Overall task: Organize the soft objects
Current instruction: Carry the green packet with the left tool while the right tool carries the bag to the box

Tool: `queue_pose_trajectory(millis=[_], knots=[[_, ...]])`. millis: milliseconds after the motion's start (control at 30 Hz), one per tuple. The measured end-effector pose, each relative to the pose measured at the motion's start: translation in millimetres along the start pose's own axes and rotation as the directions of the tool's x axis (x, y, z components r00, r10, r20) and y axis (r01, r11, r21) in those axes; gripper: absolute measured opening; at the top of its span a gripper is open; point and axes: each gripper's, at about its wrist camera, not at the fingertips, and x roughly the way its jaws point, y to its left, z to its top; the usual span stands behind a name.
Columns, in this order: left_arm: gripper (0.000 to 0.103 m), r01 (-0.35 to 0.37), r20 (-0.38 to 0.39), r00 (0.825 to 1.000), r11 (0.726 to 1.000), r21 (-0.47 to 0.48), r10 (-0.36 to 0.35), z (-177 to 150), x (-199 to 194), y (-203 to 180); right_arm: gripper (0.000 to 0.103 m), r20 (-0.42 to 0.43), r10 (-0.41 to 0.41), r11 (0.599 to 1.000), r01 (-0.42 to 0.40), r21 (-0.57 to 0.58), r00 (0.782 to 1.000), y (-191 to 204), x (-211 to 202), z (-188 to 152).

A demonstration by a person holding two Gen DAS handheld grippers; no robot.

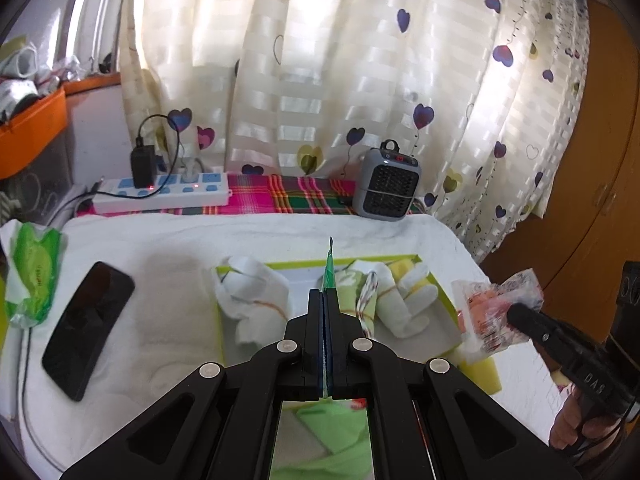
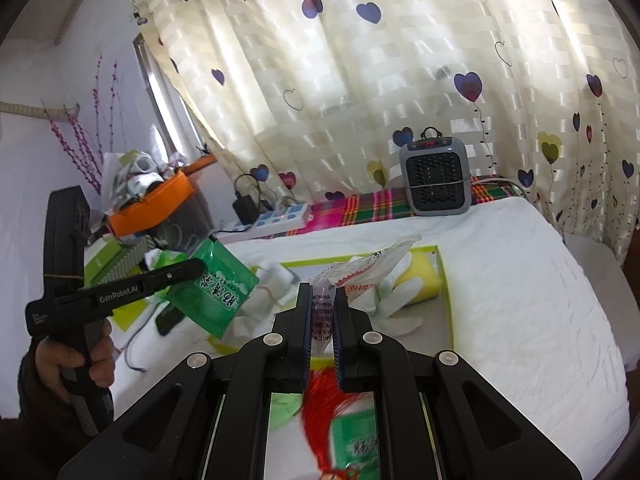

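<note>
From my left wrist camera, the tray (image 1: pixel 440 292) is my landmark: a shallow rectangle with a lime-green rim, lying on a nubbly white towel (image 1: pixel 168 320). Inside it are soft white gloves (image 1: pixel 256 300), more white cloth with a striped bit, and a yellow sponge (image 1: pixel 402 268). My left gripper (image 1: pixel 325 300) hangs above the tray's middle, jaws clenched on a thin green sachet (image 1: pixel 329 272) that I see edge-on. Left of the tray lies a glossy black phone (image 1: pixel 86 328), and further left a crinkled green tissue pack (image 1: pixel 34 276). Behind the tray run a plaid cloth (image 1: pixel 288 196), a white power strip (image 1: pixel 160 196) and a small grey heater (image 1: pixel 386 184), all before a heart-print curtain (image 1: pixel 340 60). Right of the tray, the right gripper (image 1: pixel 516 312) pinches a crinkly clear packet (image 1: pixel 496 308) with orange print.

From my right wrist camera, the right gripper (image 2: pixel 323 312) sits above the tray's (image 2: pixel 442 280) near edge, jaws grasping the clear packet (image 2: pixel 360 268), whose top fans out over the gloves (image 2: pixel 388 304) and partly hides them. The sponge (image 2: pixel 420 280) sits at the tray's far right. Left of the tray, a hand (image 2: pixel 92 356) holds the left gripper (image 2: pixel 196 268), which grips the flat green sachet (image 2: pixel 212 292) in the air. The heater (image 2: pixel 436 176) stands behind the tray, and an orange bin (image 2: pixel 152 208) sits far left.
</note>
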Motion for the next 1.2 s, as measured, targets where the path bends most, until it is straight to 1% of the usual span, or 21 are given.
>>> queue_pose_trajectory(millis=[133, 267, 433, 533, 700, 833, 900, 1067, 1200], knots=[[0.001, 0.003, -0.008, 1.000, 1.000, 0.008, -0.003, 9, 16, -1, 0.009, -0.030, -0.040, 0.999, 0.039, -0.014, 0.999, 0, 15, 5], [0.001, 0.017, -0.027, 0.999, 1.000, 0.011, -0.017, 16, 32, 0, 0.009, -0.064, -0.043, 0.999, 0.042, -0.019, 0.997, -3, 31, 6], [0.001, 0.041, -0.056, 0.998, 0.999, -0.019, -0.042, 20, 55, 5, 0.009, -0.116, -0.049, 0.998, 0.045, -0.038, 0.992, -3, 51, 4], [0.001, 0.038, -0.078, 0.996, 0.999, -0.021, -0.040, 20, 69, 9, 0.009, -0.146, -0.067, 0.996, 0.058, -0.067, 0.987, 1, 63, 2], [0.001, 0.034, -0.112, 0.993, 0.999, -0.037, -0.038, 17, 86, 18, 0.009, -0.172, -0.113, 0.988, 0.093, -0.121, 0.979, 3, 80, -2], [0.001, 0.025, -0.128, 0.991, 0.999, -0.035, -0.029, 15, 94, 23, 0.009, -0.221, -0.098, 0.991, 0.074, -0.114, 0.970, 0, 95, -8], [0.001, 0.017, -0.139, 0.990, 0.999, -0.040, -0.022, 13, 99, 25, 0.009, -0.233, -0.088, 0.992, 0.064, -0.110, 0.969, -1, 99, -9], [0.001, 0.009, -0.152, 0.988, 0.999, -0.043, -0.016, 9, 106, 29, 0.009, -0.262, -0.104, 0.990, 0.076, -0.116, 0.959, -3, 109, -11], [0.001, 0.000, -0.161, 0.987, 0.999, -0.046, -0.007, 7, 109, 30, 0.009, -0.284, -0.089, 0.994, 0.065, -0.092, 0.955, -7, 117, -12]])
